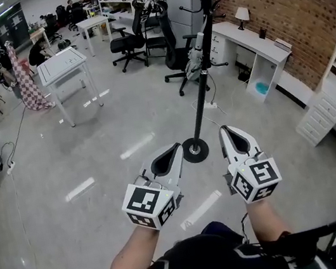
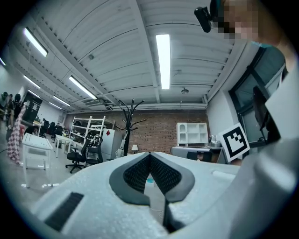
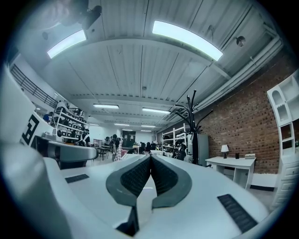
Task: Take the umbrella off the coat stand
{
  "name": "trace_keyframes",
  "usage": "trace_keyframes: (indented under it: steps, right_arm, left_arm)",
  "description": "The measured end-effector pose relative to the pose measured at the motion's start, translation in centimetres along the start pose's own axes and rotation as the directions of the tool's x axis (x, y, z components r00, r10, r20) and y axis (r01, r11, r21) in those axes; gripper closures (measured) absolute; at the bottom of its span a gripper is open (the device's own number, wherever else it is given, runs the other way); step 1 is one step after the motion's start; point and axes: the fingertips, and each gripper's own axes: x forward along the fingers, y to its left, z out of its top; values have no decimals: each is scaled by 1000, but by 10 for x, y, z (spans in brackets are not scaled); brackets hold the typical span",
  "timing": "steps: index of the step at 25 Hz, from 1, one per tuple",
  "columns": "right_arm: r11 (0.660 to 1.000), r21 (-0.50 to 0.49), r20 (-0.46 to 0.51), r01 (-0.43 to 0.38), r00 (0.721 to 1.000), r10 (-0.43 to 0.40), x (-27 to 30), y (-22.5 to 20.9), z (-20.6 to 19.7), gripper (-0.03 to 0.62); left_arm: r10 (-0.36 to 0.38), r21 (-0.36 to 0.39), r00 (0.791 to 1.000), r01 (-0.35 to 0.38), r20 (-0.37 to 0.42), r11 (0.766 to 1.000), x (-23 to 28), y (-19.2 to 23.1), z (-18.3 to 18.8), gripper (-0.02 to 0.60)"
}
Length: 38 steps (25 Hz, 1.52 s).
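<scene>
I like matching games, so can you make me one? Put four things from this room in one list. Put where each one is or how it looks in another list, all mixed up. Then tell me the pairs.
Things:
1. coat stand
2. lamp
3. umbrella
4. left tongs

Clues:
A. shut, holding nothing
B. on the white desk
C. black, with curved hooks on top
D. hanging on the coat stand

Pairs: 1-C, 2-B, 3-D, 4-A.
</scene>
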Motion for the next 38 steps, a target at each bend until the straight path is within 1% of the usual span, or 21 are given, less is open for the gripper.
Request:
trace_keyframes:
  steps: [4,9,11,14,17,19,21,22,25,28,33,38]
  right_arm:
    - [1000,-2,-8,10,1000,-10,15,-7,-6,588]
    - [1000,0,-17,-6,1000,6,42,-22,-17,588]
    - [1000,6,-20,-12,1000,12,55,-32,-18,588]
    - [1000,4,7,-8,1000,8,73,-53,-12,588]
    - [1000,8,22,-7,1000,7,93,-77,-8,588]
    - [1000,15,21,-14,1000,14,105,-89,-9,588]
    - [999,25,17,-27,1000,26,115,-97,-11,588]
    - [999,26,16,-33,999,33,120,-101,-11,588]
    - [998,22,26,-51,998,51,134,-115,-5,588]
    - [998,15,39,-54,998,54,146,-134,-1,588]
    - [998,21,45,-62,997,61,161,-158,-4,588]
    - [996,41,62,-83,995,81,174,-182,-3,588]
  left_arm:
    - [7,-12,1000,-7,1,1000,11,13,-5,575]
    - [23,-18,1000,-23,-4,1000,36,31,-13,575]
    - [20,-17,1000,-20,2,1000,49,36,-13,575]
    - [9,-4,1000,-9,6,1000,72,42,-8,575]
    - [20,-10,1000,-20,5,1000,97,52,-7,575]
    - [32,-36,999,-31,16,999,113,61,-5,575]
    - [44,-90,998,-40,40,995,125,70,-4,575]
    - [52,-103,998,-47,44,994,130,75,-3,575]
    - [76,-76,997,-74,26,994,148,82,-4,575]
    - [81,-37,997,-80,21,996,170,83,-3,575]
    - [81,-39,997,-81,-3,996,199,86,-12,575]
    - [115,11,993,-115,-22,993,230,90,-13,575]
